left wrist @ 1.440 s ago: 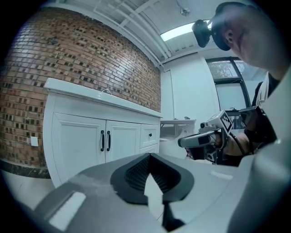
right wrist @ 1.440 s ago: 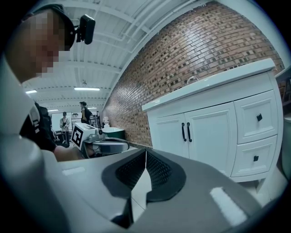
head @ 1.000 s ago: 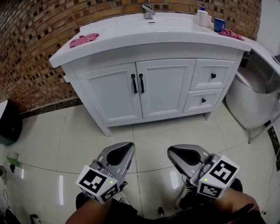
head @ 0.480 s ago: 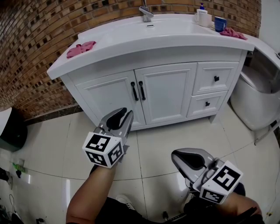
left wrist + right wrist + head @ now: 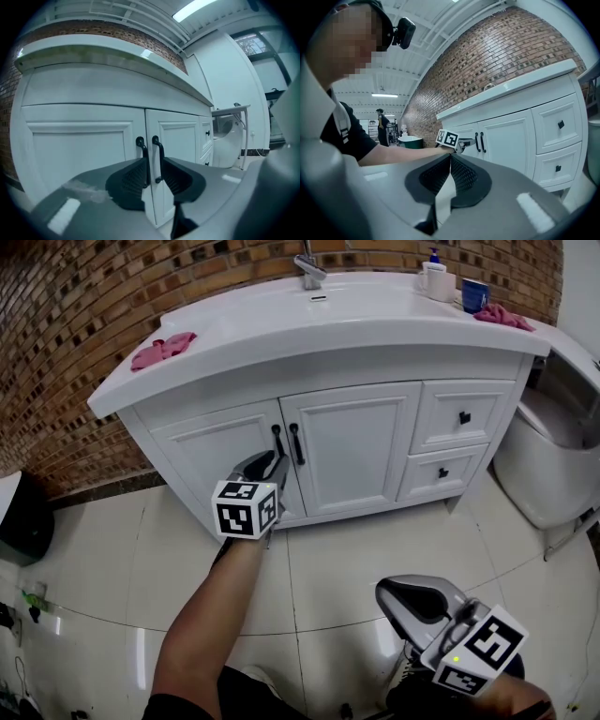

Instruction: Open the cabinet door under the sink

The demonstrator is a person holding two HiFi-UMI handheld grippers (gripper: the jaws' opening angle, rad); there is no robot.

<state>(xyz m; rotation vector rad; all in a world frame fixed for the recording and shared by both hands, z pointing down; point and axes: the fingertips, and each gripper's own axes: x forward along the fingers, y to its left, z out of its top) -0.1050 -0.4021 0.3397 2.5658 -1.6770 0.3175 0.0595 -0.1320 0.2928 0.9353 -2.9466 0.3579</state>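
Door handles (image 5: 146, 167) just beyond left hand-held gripper (image 5: 154, 159), jaws parted.

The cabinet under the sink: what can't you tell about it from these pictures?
- Inside the cabinet: hidden in every view by its shut doors.
- Whether the left gripper touches the door handles: in the head view the gripper's body overlaps them. The left gripper view shows the handles in the gap between the open jaws, but not how far off they are.
- Faucet: top cut off by the head view's upper edge.
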